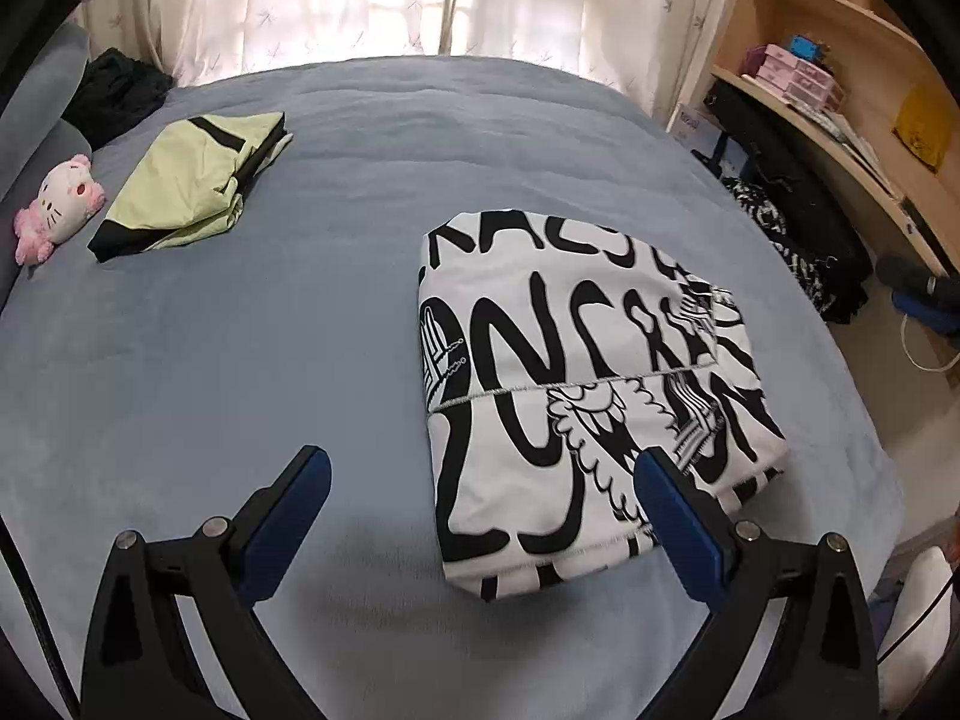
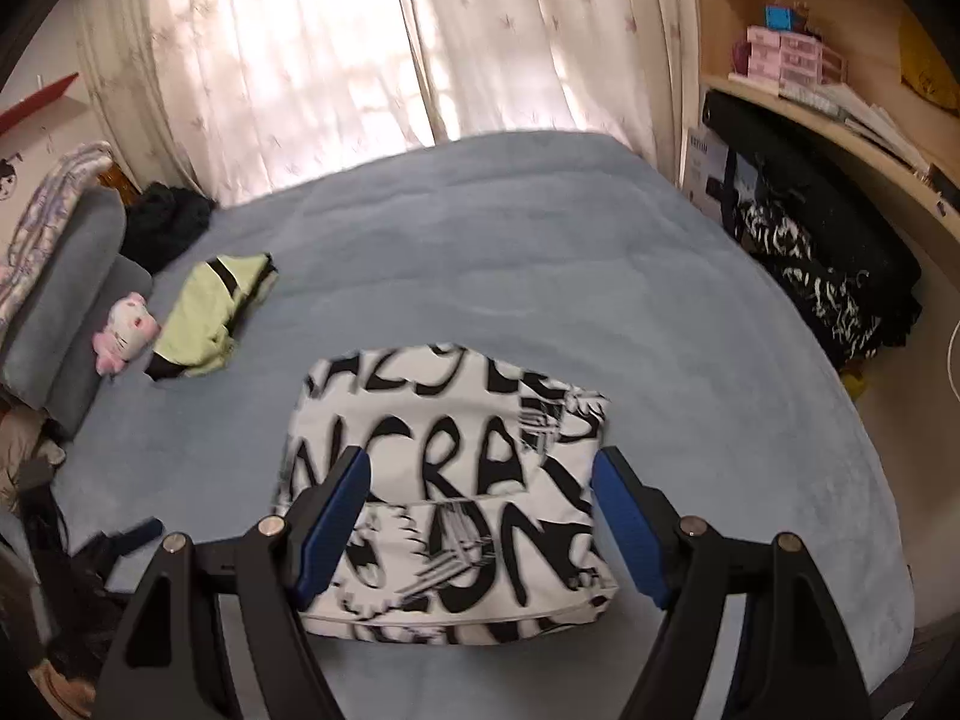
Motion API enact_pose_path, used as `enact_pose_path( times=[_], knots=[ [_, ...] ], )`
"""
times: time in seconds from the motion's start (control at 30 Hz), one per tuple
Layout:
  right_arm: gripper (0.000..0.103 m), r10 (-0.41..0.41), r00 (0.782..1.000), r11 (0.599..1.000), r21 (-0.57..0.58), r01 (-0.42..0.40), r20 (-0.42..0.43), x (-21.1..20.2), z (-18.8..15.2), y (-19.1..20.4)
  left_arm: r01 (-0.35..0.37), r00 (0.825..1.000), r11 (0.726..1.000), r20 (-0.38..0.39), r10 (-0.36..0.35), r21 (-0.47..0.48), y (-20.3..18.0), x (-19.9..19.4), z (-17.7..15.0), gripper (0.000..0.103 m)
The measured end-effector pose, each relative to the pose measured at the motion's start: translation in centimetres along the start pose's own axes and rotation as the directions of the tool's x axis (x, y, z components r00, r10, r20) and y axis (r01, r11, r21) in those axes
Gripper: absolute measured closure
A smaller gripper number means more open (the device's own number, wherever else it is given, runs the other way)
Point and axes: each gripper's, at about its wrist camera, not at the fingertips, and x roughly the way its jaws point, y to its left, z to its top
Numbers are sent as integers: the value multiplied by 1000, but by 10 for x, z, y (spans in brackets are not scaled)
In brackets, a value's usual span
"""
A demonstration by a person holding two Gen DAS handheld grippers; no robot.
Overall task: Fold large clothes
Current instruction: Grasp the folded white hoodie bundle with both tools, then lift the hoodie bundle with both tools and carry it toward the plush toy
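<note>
Left to right on the bed (image 1: 300,360): pink plush cat (image 1: 57,210) at the left edge by the grey pillow, green-and-black folded garment (image 1: 192,186) just beside it, then the black-and-white printed garment (image 1: 588,396) toward the bed's right side, nearer the front edge.

Printed garment lies in a compact rectangle, edges roughly squared — looks folded, nothing left on it by my read. Green one is folded too.

Left gripper (image 1: 480,510): jaws wide apart, empty, above the bed at the printed garment's front-left corner. Right gripper (image 2: 480,516): jaws wide apart, hanging over the same garment, not touching it.

Possibly still to do — dark clothes heaped at the back-left corner and on the floor right of the bed.

Containers: wall shelf (image 2: 840,114) holds pink boxes, papers.
</note>
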Motion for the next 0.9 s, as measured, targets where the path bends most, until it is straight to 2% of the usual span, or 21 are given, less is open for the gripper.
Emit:
enact_pose_path(
  times=[0.13,0.23,0.4,0.53,0.63,0.7,0.8,0.9],
  knots=[
    [26,-42,994,999,-31,39,-101,48,-8,-26,-7,1000,1000,-30,6,-30,3,26,9,3],
    [26,-37,985,999,-34,32,-167,81,-18,-44,4,996,998,-86,-9,-57,7,55,15,3],
    [27,98,954,992,100,-73,-282,138,-34,-80,50,981,995,-185,-65,-83,11,106,18,3],
    [27,209,902,970,200,-141,-377,183,-50,-104,120,955,982,-254,-154,-144,16,140,13,3],
    [27,335,861,924,314,-220,-383,203,-60,-118,167,940,970,-268,-210,-174,17,155,9,3],
    [27,428,824,880,379,-287,-372,212,-65,-123,200,930,960,-269,-249,-194,18,162,8,2],
    [25,560,743,803,461,-378,-366,229,-73,-121,231,923,951,-264,-281,-204,19,172,10,0],
    [20,578,729,798,440,-411,-368,240,-72,-108,259,915,944,-262,-307,-202,19,182,11,0]
  ],
)
